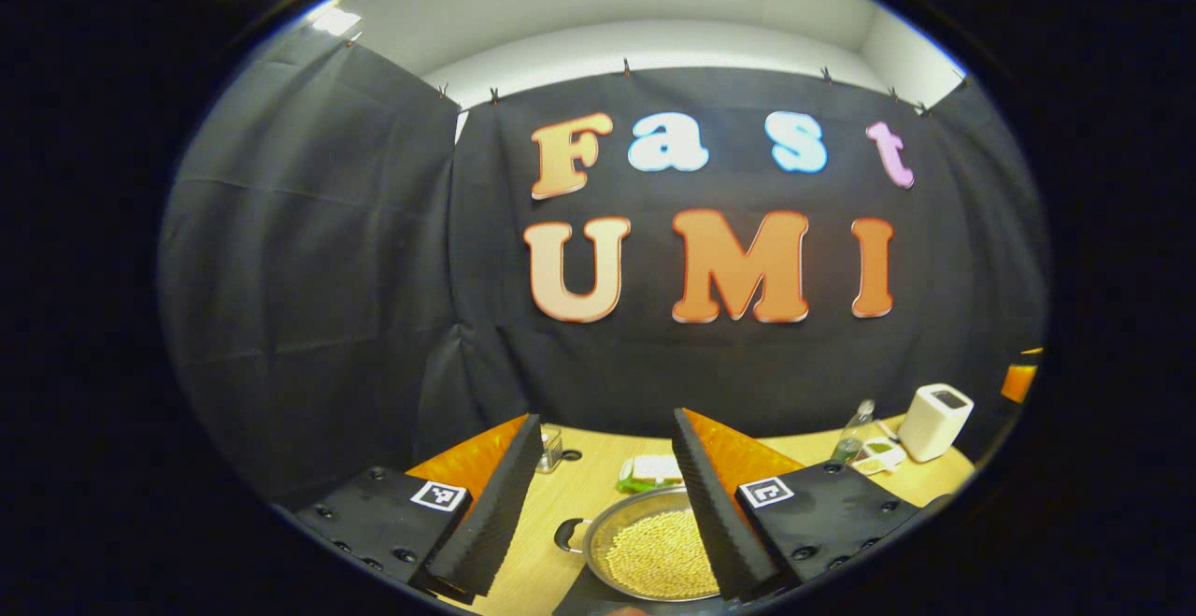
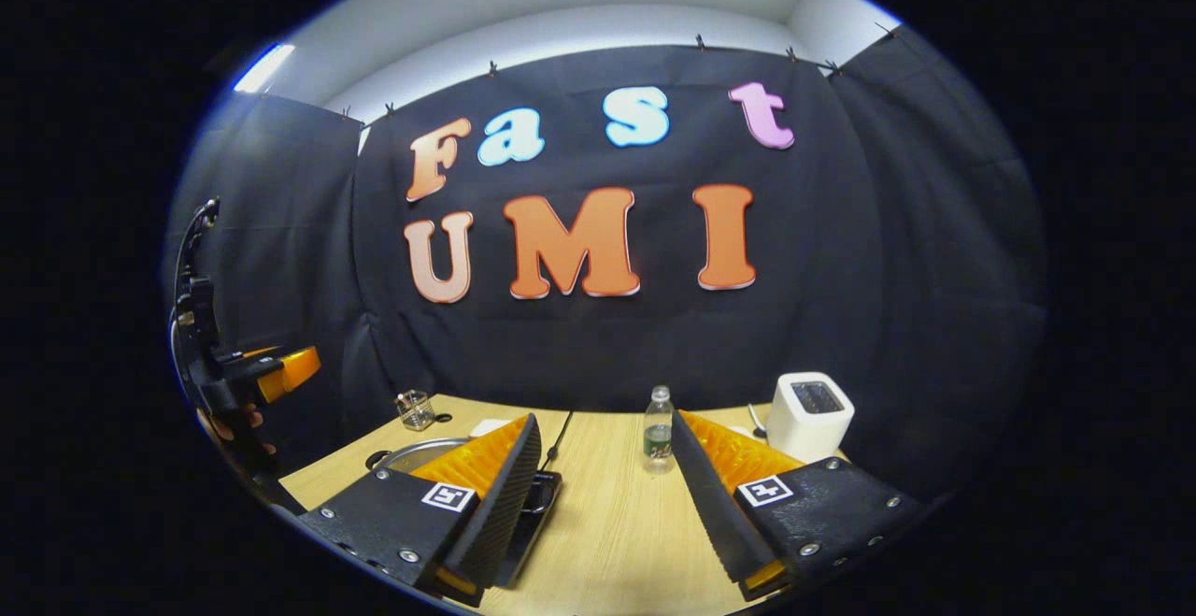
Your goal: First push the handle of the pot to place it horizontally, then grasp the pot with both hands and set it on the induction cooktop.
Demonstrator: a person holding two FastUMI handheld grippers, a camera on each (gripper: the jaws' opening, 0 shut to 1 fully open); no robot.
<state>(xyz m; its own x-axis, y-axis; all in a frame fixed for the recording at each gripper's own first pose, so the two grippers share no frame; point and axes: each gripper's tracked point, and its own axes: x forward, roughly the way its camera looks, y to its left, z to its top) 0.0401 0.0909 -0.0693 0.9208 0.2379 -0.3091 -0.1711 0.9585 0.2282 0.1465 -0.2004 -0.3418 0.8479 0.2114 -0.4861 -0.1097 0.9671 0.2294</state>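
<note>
On the wooden table (image 1: 589, 490), toward its near edge in the left gripper view, sits the pot (image 1: 654, 551), a shallow metal pan filled with pale yellow grains. A small black loop handle (image 1: 567, 535) sticks out of its left side. The left tongs (image 1: 598, 504) hang above it with the jaws spread wide and nothing between them; the right finger (image 1: 710, 513) crosses in front of the pot's right rim, though whether it touches cannot be told. Beyond the pot lies a white and green packet (image 1: 647, 471), and a small glass (image 1: 551, 448) stands near the far edge. Toward the far right corner are a clear bottle (image 1: 852, 434), a small dish (image 1: 878, 455) and a white toaster (image 1: 934, 422).

From the right gripper view, the right tongs (image 2: 603, 499) are likewise wide open and empty over bare wood. The pot's rim (image 2: 425, 452) peeks out behind the left finger (image 2: 500, 504), with the black induction cooktop (image 2: 537, 499) just beside it. At the left edge of this view, a hand (image 2: 234, 429) holds the other gripper.
</note>
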